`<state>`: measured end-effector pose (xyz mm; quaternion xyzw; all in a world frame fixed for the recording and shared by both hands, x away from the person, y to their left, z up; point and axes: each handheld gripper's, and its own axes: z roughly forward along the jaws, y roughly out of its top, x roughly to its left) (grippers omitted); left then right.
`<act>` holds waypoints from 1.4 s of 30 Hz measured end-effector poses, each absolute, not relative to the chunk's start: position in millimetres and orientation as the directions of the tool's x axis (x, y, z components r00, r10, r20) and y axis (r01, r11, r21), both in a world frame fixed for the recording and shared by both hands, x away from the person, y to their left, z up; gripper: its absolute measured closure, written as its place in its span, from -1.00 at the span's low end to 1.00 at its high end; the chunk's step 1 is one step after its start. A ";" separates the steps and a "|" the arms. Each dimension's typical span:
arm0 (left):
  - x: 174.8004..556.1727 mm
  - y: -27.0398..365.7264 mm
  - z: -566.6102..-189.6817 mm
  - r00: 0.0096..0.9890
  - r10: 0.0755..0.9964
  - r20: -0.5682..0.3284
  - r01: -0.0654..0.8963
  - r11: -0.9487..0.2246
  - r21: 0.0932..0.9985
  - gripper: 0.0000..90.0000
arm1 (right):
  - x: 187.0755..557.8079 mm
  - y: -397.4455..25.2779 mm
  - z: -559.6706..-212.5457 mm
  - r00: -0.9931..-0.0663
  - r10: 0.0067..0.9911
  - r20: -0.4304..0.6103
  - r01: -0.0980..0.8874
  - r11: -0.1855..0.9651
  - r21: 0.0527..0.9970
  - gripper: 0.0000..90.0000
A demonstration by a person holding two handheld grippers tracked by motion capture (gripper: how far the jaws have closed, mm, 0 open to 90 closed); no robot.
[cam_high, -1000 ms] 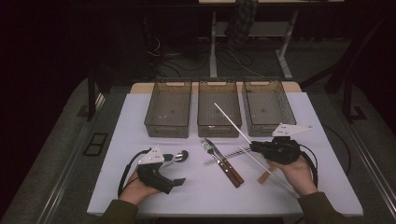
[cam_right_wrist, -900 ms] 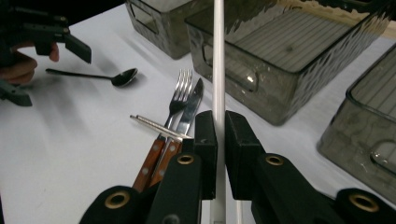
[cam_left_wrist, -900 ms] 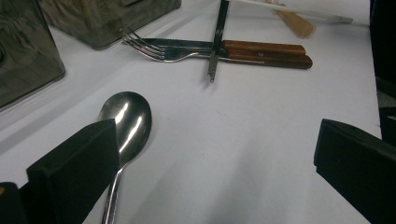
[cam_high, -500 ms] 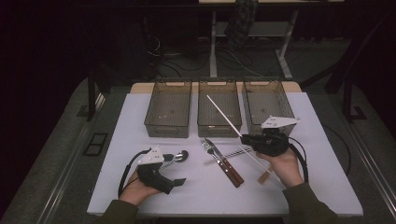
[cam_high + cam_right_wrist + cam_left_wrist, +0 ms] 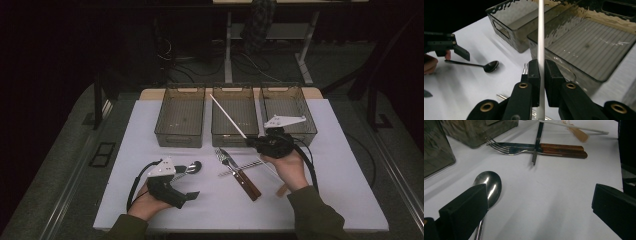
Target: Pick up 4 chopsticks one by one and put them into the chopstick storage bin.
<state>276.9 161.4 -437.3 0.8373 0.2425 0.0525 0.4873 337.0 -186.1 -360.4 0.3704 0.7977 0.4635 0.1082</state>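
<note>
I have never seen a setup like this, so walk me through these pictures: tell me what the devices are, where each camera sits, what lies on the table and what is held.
A person sits at a white table and holds a hand-worked, two-jaw gripper in each hand. The high view looks down from above; each of the other two views comes from a camera riding on one gripper.

The right gripper is shut on a long white stick, which points up and away over the middle bin. The left gripper is open, with a spoon lying beside one jaw.

Three see-through bins stand in a row at the back. In the middle of the table lie a fork and a knife with wooden handles, side by side, with a thin dark strip across them.
</note>
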 end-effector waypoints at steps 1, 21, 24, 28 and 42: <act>276.9 161.4 -437.3 0.877 0.457 -0.149 0.355 -0.407 0.841 -1.00 | 338.4 -183.4 -359.7 -0.702 0.691 0.170 0.490 0.296 0.820 0.86; 277.5 161.4 -438.1 0.878 0.452 -0.158 0.361 -0.409 0.838 -1.00 | 374.1 -133.5 -349.7 -0.684 0.710 0.169 0.496 0.283 0.821 0.86; 277.7 161.5 -438.0 0.879 0.450 -0.158 0.360 -0.409 0.838 -1.00 | 379.3 -126.5 -346.2 -0.680 0.714 0.167 0.492 0.276 0.826 0.86; 277.7 161.7 -438.0 0.879 0.449 -0.160 0.361 -0.408 0.838 -1.00 | 386.9 -115.7 -341.5 -0.676 0.718 0.168 0.493 0.270 0.827 0.86; 277.7 163.7 -438.0 0.880 0.445 -0.165 0.362 -0.405 0.840 -1.00 | 421.6 -67.5 -337.4 -0.654 0.738 0.167 0.496 0.250 0.832 0.86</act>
